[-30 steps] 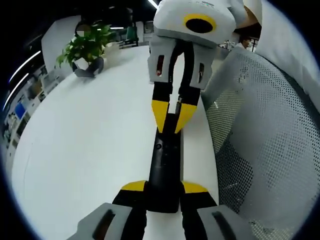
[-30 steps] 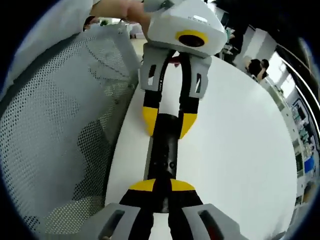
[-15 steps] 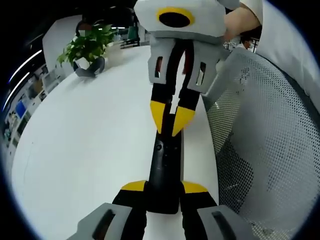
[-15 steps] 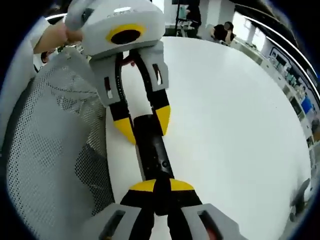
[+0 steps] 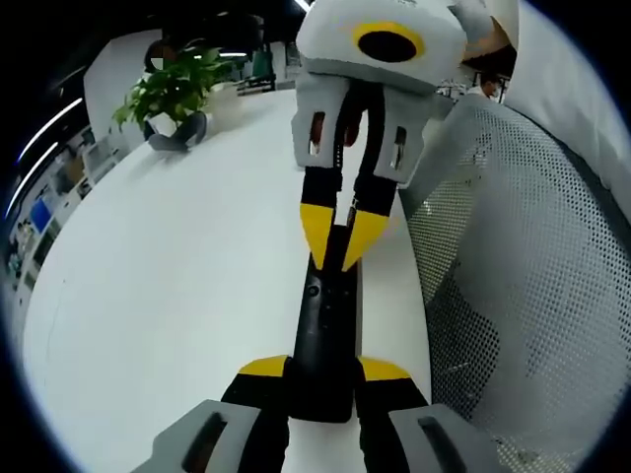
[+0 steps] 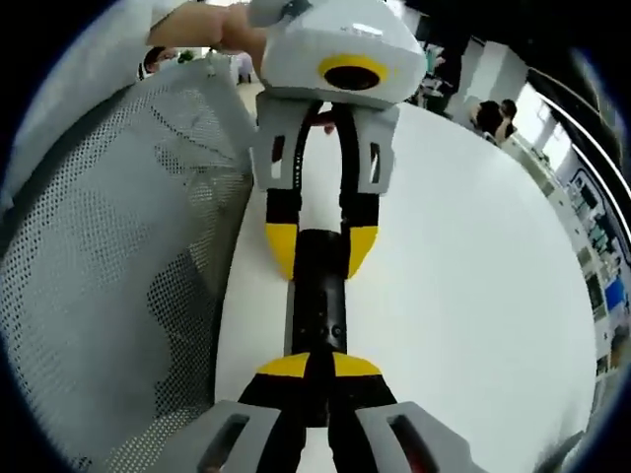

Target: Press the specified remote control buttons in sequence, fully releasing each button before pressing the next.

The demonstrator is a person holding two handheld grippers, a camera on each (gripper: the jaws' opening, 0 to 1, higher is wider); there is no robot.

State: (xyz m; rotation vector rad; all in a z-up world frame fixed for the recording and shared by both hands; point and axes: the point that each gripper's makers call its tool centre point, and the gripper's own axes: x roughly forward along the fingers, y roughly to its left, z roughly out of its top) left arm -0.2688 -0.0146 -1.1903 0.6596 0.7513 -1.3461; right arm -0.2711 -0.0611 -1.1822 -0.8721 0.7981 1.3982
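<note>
A slim black remote (image 5: pixel 325 315) lies lengthwise over the white table (image 5: pixel 168 276). My left gripper (image 5: pixel 325 370) is shut on its near end, one yellow-tipped jaw on each side. From the top of the left gripper view my right gripper (image 5: pixel 340 241) comes in shut, its yellow tips together in a V over the remote's far end. In the right gripper view the remote (image 6: pixel 320 305) runs from my right gripper (image 6: pixel 317 367) up to the left gripper (image 6: pixel 320 258), which clamps its far end. Small round buttons show on the remote's top face.
A grey mesh chair back (image 5: pixel 513 276) stands close beside the table edge and the remote, also seen as mesh chair back (image 6: pixel 118 246). A potted plant (image 5: pixel 173 99) stands far back on the table. People (image 6: pixel 498 118) sit in the distance. A hand (image 6: pixel 212 25) holds the left gripper.
Half a second ago the right gripper's tips sat lower along the remote, near a button. They have drawn back toward the far end. The left gripper's hold is unchanged.
</note>
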